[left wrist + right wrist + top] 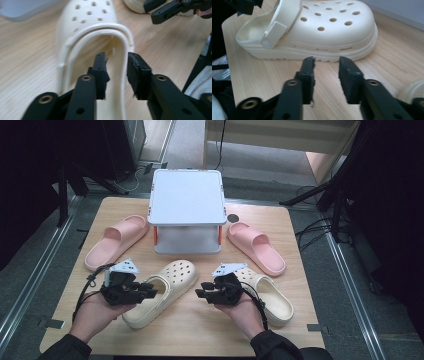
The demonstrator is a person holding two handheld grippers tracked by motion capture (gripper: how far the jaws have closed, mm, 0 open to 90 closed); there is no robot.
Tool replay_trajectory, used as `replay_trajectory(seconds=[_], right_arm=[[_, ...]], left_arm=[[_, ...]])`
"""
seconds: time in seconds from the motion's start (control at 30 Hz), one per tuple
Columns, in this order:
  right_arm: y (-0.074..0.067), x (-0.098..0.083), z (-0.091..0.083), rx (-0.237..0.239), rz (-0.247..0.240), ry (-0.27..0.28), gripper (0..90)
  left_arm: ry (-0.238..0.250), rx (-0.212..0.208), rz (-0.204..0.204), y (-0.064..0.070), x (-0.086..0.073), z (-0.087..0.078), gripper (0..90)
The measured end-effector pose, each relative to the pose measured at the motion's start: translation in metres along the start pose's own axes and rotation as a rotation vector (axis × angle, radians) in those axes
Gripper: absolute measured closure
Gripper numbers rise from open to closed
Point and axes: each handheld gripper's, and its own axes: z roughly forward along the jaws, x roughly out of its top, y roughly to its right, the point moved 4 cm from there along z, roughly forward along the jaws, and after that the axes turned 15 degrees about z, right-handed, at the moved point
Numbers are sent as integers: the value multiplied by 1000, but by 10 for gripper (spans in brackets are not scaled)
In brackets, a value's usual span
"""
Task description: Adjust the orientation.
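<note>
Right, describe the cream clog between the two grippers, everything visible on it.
The cream clog looks like soft moulded foam, with round holes across its toe, a heel strap swung forward over the opening, and a ridged sole. It sits upright on the wooden table, toe toward the white stand. The left gripper hovers over its heel opening, not pressing it; the right gripper faces its side, apart.

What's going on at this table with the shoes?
A person holds a hand-held gripper in each hand over a wooden table. The left hand-held gripper is at the heel opening of a cream clog, jaws apart around its rim, not pressing on it. The right hand-held gripper points at that clog's side, jaws apart and empty. A second cream clog, two pink slides and a white box sit untouched.
</note>
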Motion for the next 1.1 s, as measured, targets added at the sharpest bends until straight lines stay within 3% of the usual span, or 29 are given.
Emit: replay_trajectory(seconds=[0.17,0.47,0.67,0.8,1.1], right_arm=[[-5,6,7,13,-5,23,841],[-19,11,31,44,-28,-26,900],[-25,10,48,45,-64,-67,900],[-25,11,54,37,-80,-79,900],[-25,14,55,38,-96,-80,900]], left_arm=[[-1,69,-27,-15,-12,-11,824],[-15,146,-76,-40,-32,-5,826],[-64,130,-109,-47,-47,8,836],[-71,84,-135,-46,-52,12,830],[-71,79,-144,-44,-52,14,852]])
